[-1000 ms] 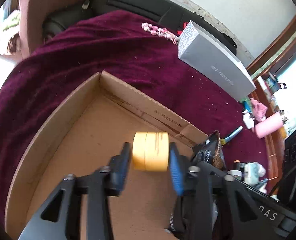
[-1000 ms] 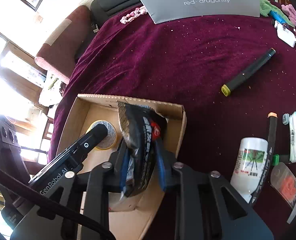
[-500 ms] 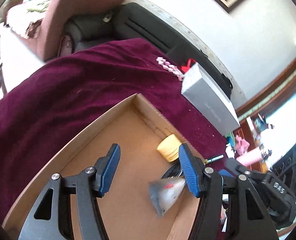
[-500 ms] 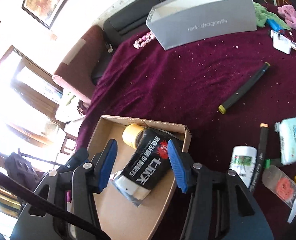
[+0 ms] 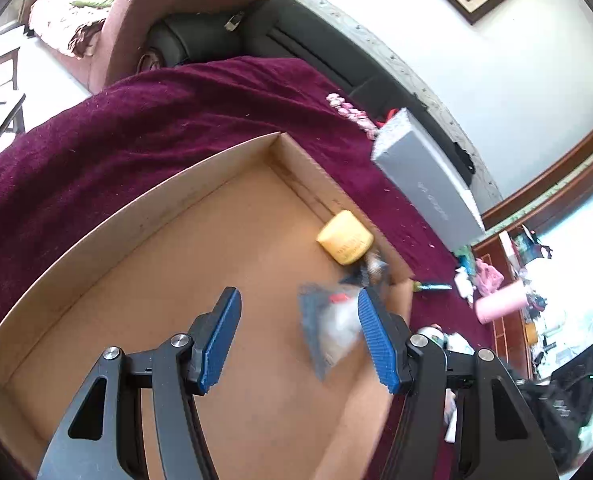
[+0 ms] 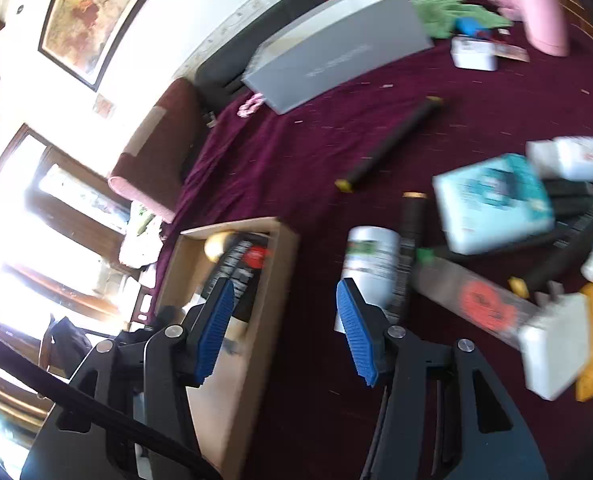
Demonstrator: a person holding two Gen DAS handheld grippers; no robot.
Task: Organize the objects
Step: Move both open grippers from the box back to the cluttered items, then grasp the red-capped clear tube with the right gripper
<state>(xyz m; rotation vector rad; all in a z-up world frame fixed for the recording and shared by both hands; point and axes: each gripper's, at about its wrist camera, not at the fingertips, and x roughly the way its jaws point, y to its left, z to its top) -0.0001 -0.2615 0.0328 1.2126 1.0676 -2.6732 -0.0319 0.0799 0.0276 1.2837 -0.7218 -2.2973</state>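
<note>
A shallow cardboard box [image 5: 144, 216] lies on the maroon tablecloth. Inside it, in the far right corner, rest a yellow tape roll [image 5: 344, 237] and a black snack packet [image 5: 332, 324]. My left gripper [image 5: 298, 340] is open and empty above the box floor. In the right wrist view the box [image 6: 272, 264] holds the tape roll [image 6: 216, 244] and the packet [image 6: 240, 268]. My right gripper [image 6: 284, 328] is open and empty, above the box's right edge. A white bottle [image 6: 370, 268] lies just beyond its right finger.
A grey shoe box [image 6: 336, 48] stands at the back of the table. A black marker [image 6: 392, 142], a teal tissue pack [image 6: 496, 204], a pink bottle [image 6: 540, 4], pens and small packets lie at the right. A sofa [image 5: 224, 36] stands behind the table.
Both grippers opened and drew back. The tape roll left the left gripper and the packet left the right one; both now lie in the box. The right gripper swung right.
</note>
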